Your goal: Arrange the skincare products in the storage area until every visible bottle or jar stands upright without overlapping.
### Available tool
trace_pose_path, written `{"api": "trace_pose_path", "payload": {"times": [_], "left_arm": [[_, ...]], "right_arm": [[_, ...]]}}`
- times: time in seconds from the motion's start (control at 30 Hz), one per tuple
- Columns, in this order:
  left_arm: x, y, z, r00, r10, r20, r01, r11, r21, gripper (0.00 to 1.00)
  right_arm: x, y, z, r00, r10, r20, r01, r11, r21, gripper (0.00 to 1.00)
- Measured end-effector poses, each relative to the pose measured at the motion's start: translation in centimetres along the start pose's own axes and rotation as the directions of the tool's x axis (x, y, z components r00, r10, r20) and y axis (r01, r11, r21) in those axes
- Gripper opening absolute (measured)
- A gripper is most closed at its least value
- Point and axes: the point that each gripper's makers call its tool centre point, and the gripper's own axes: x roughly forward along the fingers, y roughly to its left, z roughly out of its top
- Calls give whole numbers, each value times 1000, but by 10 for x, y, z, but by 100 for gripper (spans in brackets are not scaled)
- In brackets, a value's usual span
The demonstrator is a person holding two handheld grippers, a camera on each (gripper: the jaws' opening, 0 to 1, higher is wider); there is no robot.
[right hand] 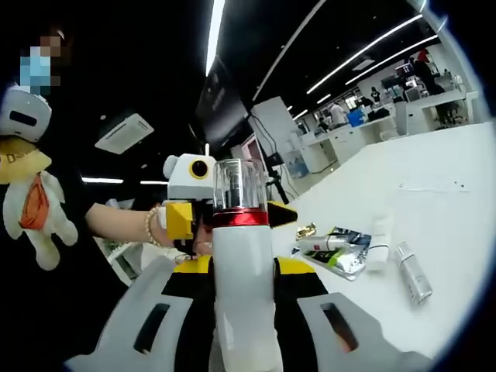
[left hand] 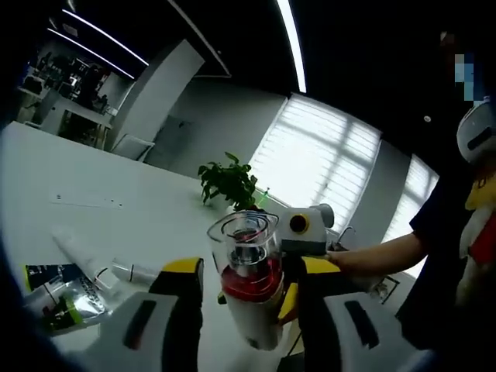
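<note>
In the left gripper view, the left gripper [left hand: 242,283] has its yellow-tipped jaws spread, with a white bottle [left hand: 252,287] between them; the bottle carries a red band and a clear cap, and contact between the left jaws and the bottle cannot be confirmed. The right gripper [left hand: 298,267] enters this view from the right, held by a person's hand [left hand: 349,260], and its jaws sit at the far side of the bottle. In the right gripper view, the right gripper [right hand: 242,267] pinches the white bottle [right hand: 242,263] on its body, both yellow-tipped jaws pressed against its sides; the bottle stands upright in the frame, lifted above the white table [right hand: 434,194]. The left gripper [right hand: 182,209] appears just behind the bottle, at cap height. On the table, well apart from the held bottle, lie a white tube [right hand: 378,242], a small clear bottle [right hand: 413,273] on its side and flat foil sachets [right hand: 333,248]. A potted plant [left hand: 229,182] stands farther back on the table.
</note>
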Motion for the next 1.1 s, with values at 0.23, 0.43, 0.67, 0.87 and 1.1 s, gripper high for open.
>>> {"api": "trace_pose_path", "payload": {"times": [0.23,0.43,0.67,0.87,1.1], "left_arm": [[5,-3,-6,998,-34,-49,37,998,53,27],[5,3,-19,985,13,-170,-4,999,53,25],[10,3,-36,933,48,-356,45,967,251,24],[16,8,-37,931,41,-362,55,966,251,24],[22,1,-43,914,36,-404,92,951,294,24]], "right_arm": [[0,1,1,1000,14,2,-14,1000,6,28],[-1,-5,-10,997,-32,-75,27,997,-75,30],[2,-10,-26,986,-86,-140,64,986,-154,30],[-3,-20,-28,985,-124,-119,104,981,-162,30],[-10,-29,-34,977,-167,-131,143,974,-174,35]]}}
